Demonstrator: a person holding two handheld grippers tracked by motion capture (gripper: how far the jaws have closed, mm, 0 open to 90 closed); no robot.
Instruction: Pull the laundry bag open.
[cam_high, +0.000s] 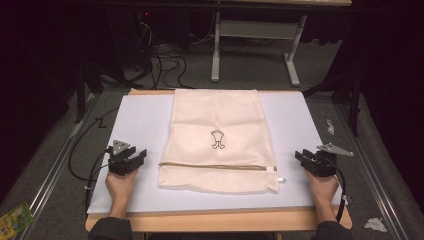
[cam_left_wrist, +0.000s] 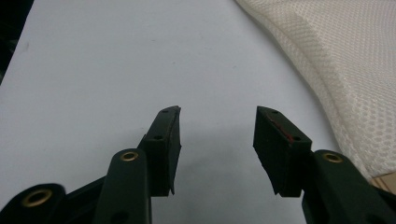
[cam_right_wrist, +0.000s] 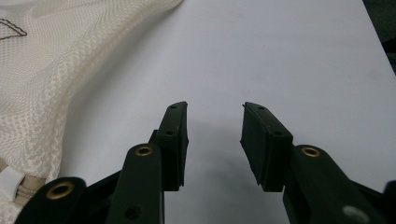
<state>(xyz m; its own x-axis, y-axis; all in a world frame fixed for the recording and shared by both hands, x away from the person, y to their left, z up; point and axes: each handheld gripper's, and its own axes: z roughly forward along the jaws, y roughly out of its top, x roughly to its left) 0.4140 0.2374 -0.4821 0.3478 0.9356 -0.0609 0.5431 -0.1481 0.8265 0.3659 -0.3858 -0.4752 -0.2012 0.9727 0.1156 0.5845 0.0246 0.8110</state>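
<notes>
Dark room, cables on the floor behind the table (cam_high: 220, 212); a white mat (cam_high: 140, 130) covers most of the top. High view: a cream mesh bag (cam_high: 217, 125) is laid flat at mat centre, zipper (cam_high: 220, 166) running across near its front end, small printed logo (cam_high: 217, 139) mid-panel. The left gripper (cam_high: 131, 159) is held just off the bag's left edge, the right gripper (cam_high: 306, 159) near its right edge by the zipper pull; neither is touching cloth.

Left gripper view: jaws are seen apart, nothing between them, bare mat ahead, bag mesh (cam_left_wrist: 345, 70) at the right edge of view.

Right gripper view: jaws apart and empty too, mat ahead, bag mesh (cam_right_wrist: 42, 79) at left, zipper end tab (cam_right_wrist: 11, 179) low left.

Risk, as judged: thin mesh could be snagged or only one layer pinched, so the bag would be dragged or bunched instead of lifted; the pull tab is small and easily missed. Open mat is left on both sides of the bag; the bag's far end reaches the mat's far edge, and the table's front edge is close behind the hands.
</notes>
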